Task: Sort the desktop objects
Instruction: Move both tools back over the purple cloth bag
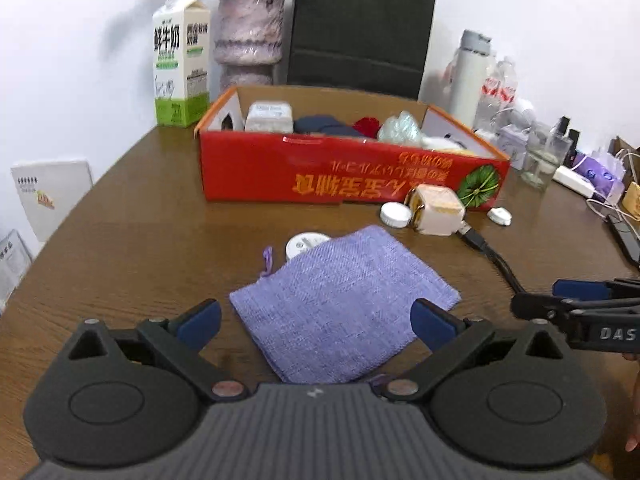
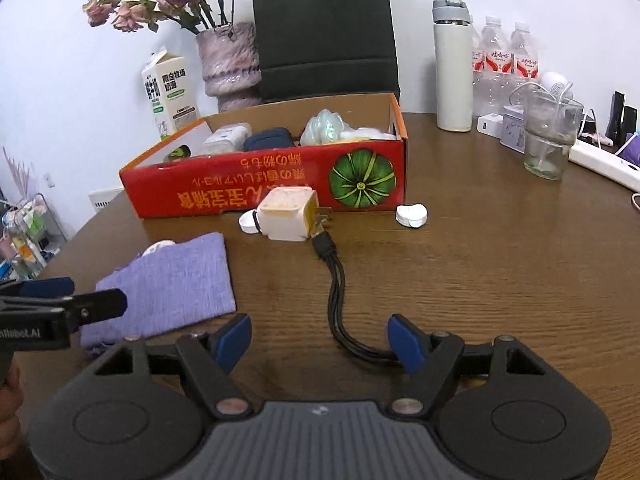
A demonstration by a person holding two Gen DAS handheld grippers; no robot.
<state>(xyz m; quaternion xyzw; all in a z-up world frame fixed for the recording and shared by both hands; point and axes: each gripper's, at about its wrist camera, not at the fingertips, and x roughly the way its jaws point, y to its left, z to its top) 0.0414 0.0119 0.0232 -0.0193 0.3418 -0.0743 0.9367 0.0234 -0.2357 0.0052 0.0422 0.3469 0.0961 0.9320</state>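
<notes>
A purple woven pouch (image 1: 344, 300) (image 2: 172, 284) lies flat on the wooden table (image 1: 140, 248). My left gripper (image 1: 316, 318) hovers open and wide over the pouch's near edge, one finger on each side. A white charger cube (image 1: 438, 210) (image 2: 286, 216) sits in front of the red cardboard box (image 1: 320, 176) (image 2: 240, 188), and its black cable (image 2: 336, 296) runs toward me. My right gripper (image 2: 320, 334) is open; the cable's near end curves to its right finger. Each gripper shows at the edge of the other's view: the right gripper (image 1: 560, 298), the left gripper (image 2: 80, 295).
A white round lid (image 1: 396, 214), a small white case (image 2: 411, 215) and a white disc (image 1: 304, 242) half under the pouch lie near the box, which holds several items. Milk carton (image 1: 182, 64), vase (image 1: 248, 36), black bag (image 2: 324, 28), flask (image 2: 452, 68), bottles, glass (image 2: 550, 136), power strip stand behind.
</notes>
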